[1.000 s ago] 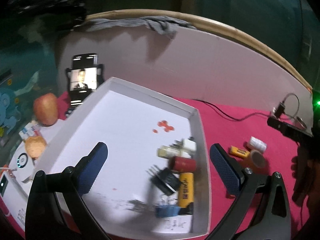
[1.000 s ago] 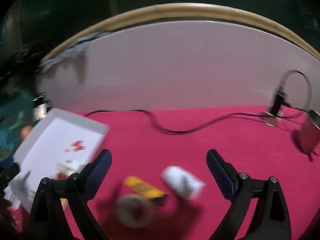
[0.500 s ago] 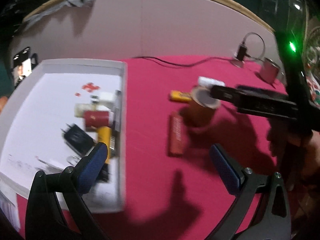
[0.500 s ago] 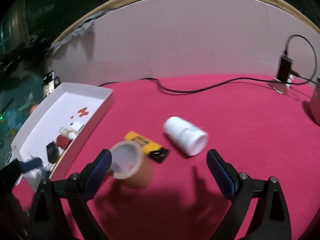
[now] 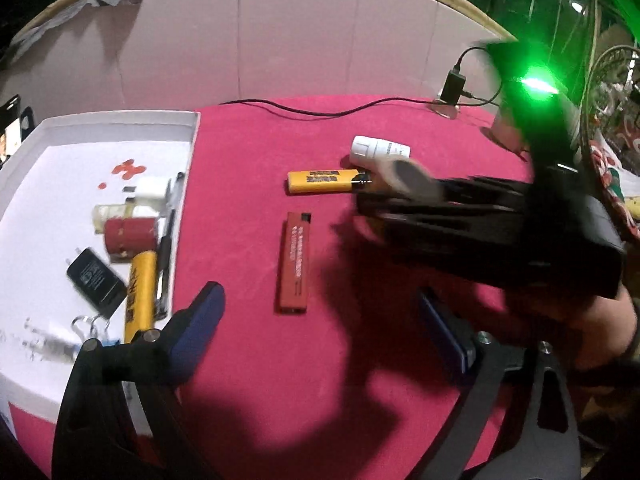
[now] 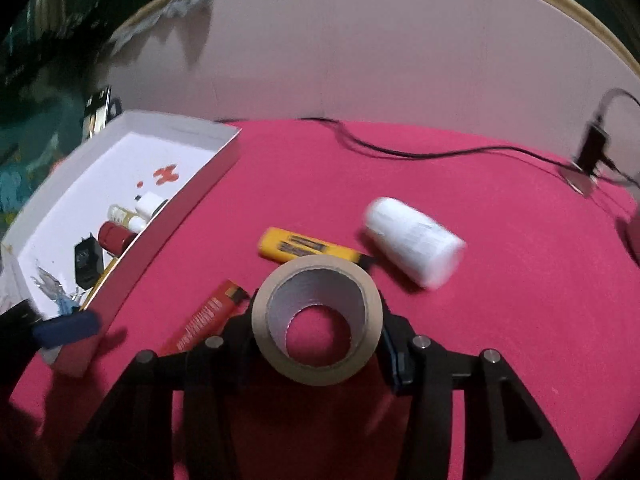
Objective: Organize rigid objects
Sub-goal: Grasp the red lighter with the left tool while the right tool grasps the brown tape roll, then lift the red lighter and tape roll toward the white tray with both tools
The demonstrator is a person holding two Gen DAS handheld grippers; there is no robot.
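Observation:
A brown tape roll (image 6: 272, 292) stands on the red cloth between the fingers of my right gripper (image 6: 318, 316). Its jaws are closing, and both pads hug the roll's sides. The same roll (image 5: 404, 174) shows blurred in the left wrist view. My left gripper (image 5: 318, 304) hovers open over the cloth with its jaws closing slightly and nothing between them. A red lighter (image 5: 295, 262) lies just ahead of it. Farther off lie a yellow lighter (image 5: 320, 181) and a white bottle (image 5: 380, 150) on its side.
A white box (image 5: 120, 118) at the left holds several small things, among them a red cylinder (image 5: 130, 232), a yellow lighter (image 5: 140, 288) and a black adapter (image 5: 96, 276). A black cable (image 5: 320, 112) runs along the back to a plug (image 5: 454, 86). A pale board stands behind.
The left wrist view swung from the white box to the red cloth and the red lighter. My right gripper sank over the tape roll and its fingers came in around it.

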